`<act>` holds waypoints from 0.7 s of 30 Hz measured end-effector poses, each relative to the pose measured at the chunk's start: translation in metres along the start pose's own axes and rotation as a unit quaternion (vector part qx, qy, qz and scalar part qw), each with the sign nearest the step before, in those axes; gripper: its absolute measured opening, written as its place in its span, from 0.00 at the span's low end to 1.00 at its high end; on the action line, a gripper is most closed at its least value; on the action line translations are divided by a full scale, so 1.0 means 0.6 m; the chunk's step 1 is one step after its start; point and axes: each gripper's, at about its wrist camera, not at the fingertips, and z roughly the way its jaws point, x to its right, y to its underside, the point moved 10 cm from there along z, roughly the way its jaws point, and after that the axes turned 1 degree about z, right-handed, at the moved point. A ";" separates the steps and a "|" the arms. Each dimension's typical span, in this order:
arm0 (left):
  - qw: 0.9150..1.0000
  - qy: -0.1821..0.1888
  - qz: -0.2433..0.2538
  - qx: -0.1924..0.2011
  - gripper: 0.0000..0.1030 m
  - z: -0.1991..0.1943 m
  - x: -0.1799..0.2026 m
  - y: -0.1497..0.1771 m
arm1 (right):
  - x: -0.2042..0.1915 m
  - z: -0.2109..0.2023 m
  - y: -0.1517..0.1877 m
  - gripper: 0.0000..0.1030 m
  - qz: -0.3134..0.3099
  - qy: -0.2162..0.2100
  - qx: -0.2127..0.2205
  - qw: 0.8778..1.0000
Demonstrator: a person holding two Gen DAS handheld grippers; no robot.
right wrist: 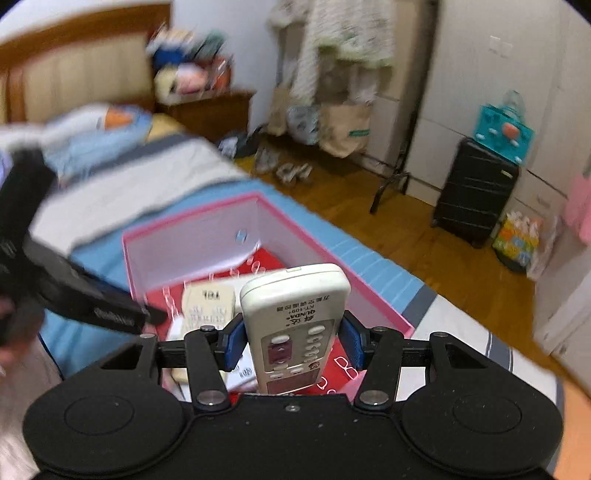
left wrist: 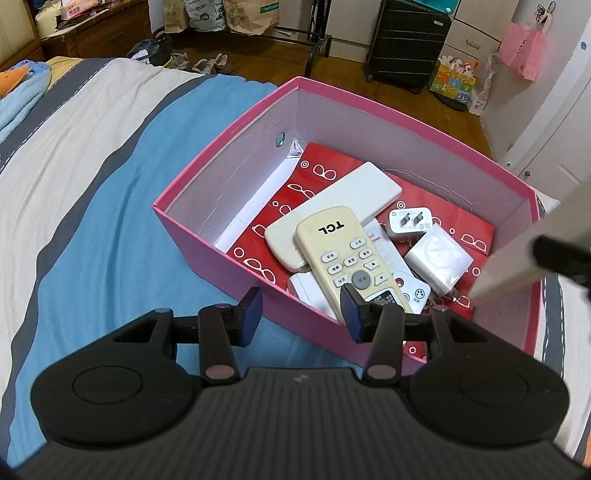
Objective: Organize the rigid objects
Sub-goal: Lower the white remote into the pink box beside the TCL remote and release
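Note:
A pink box stands on the bed. Inside lie a cream TCL remote, a long white remote, a small white charger, a white power adapter and another white remote on red paper. My left gripper is open and empty over the box's near wall. My right gripper is shut on a white QUNDA remote, held above the box. The left gripper shows blurred at the left of the right wrist view.
The bed has a blue, white and grey striped cover. A black suitcase stands on the wooden floor beyond, with shoes, paper bags and a pink bag. A wooden nightstand is by the headboard.

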 end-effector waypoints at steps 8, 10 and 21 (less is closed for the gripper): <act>1.000 0.001 0.000 0.001 0.43 0.001 0.001 0.002 | -0.072 0.086 -0.028 0.56 -0.176 0.001 -0.007 0.984; 1.000 0.006 -0.006 -0.001 0.42 0.001 -0.002 0.002 | -0.081 0.097 -0.035 0.56 -0.185 0.000 -0.010 0.983; 1.000 0.020 -0.010 -0.002 0.43 0.004 -0.005 0.000 | -0.062 0.136 -0.042 0.56 -0.039 -0.128 -0.014 0.991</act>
